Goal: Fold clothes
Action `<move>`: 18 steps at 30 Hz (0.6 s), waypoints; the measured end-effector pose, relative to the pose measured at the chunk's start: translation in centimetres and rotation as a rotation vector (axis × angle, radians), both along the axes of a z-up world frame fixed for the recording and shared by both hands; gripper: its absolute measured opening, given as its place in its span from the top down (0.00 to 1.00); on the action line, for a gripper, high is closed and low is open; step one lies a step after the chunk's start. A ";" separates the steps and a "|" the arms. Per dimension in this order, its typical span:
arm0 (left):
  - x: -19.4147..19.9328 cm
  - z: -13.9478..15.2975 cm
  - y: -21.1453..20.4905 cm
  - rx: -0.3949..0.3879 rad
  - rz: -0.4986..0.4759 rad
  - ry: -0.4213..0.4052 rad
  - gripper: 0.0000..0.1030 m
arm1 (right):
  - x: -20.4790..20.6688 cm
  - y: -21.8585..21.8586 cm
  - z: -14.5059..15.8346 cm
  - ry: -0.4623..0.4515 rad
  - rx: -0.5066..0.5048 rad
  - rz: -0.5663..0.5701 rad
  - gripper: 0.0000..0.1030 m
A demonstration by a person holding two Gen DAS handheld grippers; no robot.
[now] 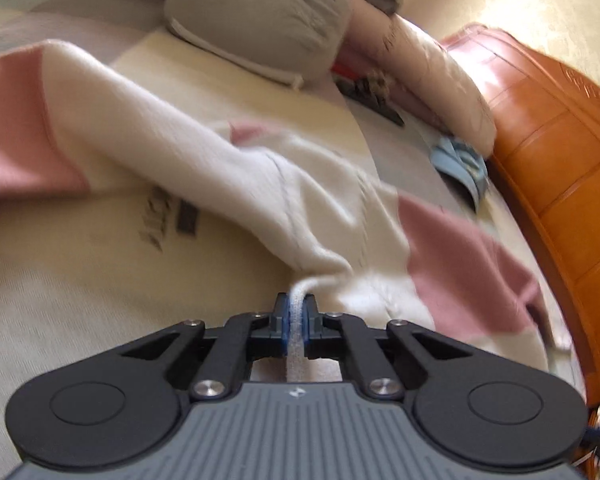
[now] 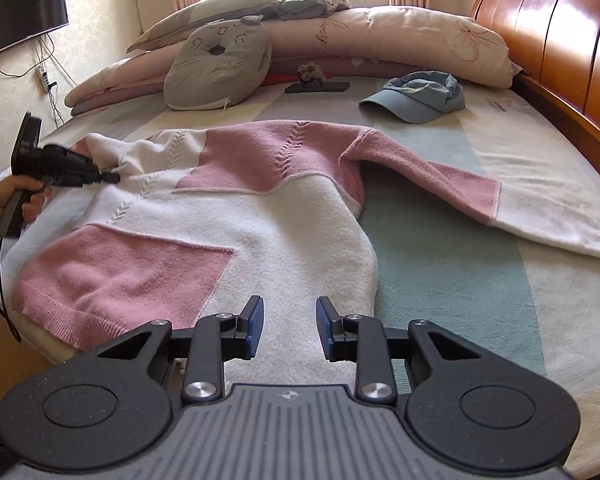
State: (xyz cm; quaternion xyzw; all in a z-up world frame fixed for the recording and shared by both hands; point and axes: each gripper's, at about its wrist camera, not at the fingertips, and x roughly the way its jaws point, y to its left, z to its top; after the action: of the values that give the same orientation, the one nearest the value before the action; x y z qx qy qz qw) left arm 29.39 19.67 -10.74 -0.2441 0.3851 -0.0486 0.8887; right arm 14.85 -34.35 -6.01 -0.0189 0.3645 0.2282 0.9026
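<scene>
Folding barely begun: pink-and-white sweater point(image 2: 220, 216) spread across the bed point(image 2: 460, 280), one sleeve point(image 2: 480, 196) stretched out flat. Left gripper point(image 1: 298, 320) clamped tight on a white edge of it; right gripper point(image 2: 290, 328) part-open, empty, above the hem. Every fold left.

In the left wrist view motion blur smears the sweater point(image 1: 228, 160), and we cannot read the dark print on the bed point(image 1: 60, 272) at nine o'clock. In the right wrist view the sweater's far cuff point(image 2: 560, 220) runs off the three o'clock edge, and the left tool point(image 2: 114, 177) hides the fabric it pinches.
</scene>
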 end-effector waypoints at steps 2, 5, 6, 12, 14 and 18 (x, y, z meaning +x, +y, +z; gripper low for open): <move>0.8 0.2 0.3 0.047 0.029 0.001 1.00 | 0.3 0.0 -0.2 0.008 0.004 -0.003 0.67; 0.9 0.3 1.1 0.041 0.063 0.004 1.00 | 0.5 0.0 -0.4 0.019 0.033 -0.020 0.67; 0.5 0.4 1.3 0.020 0.060 -0.002 1.00 | 0.6 -0.2 -0.5 0.027 0.051 -0.026 0.67; -4.5 2.5 -1.3 0.022 -0.097 -0.026 0.95 | 2.2 -2.2 -1.0 0.084 0.152 -0.084 0.58; -5.9 2.7 -3.1 0.015 -0.189 -0.021 0.86 | 3.7 -3.1 -1.1 0.099 0.189 -0.105 0.58; -7.2 2.3 -7.3 0.050 -0.336 0.023 0.78 | 8.6 -4.5 -1.1 0.143 0.287 -0.125 0.48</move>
State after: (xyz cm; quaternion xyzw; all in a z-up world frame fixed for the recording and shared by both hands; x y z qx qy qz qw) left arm 22.18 12.41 -8.41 -0.1547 0.4315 -0.1842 0.8695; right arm 23.42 -38.87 -7.15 0.1492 0.3921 0.2221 0.8802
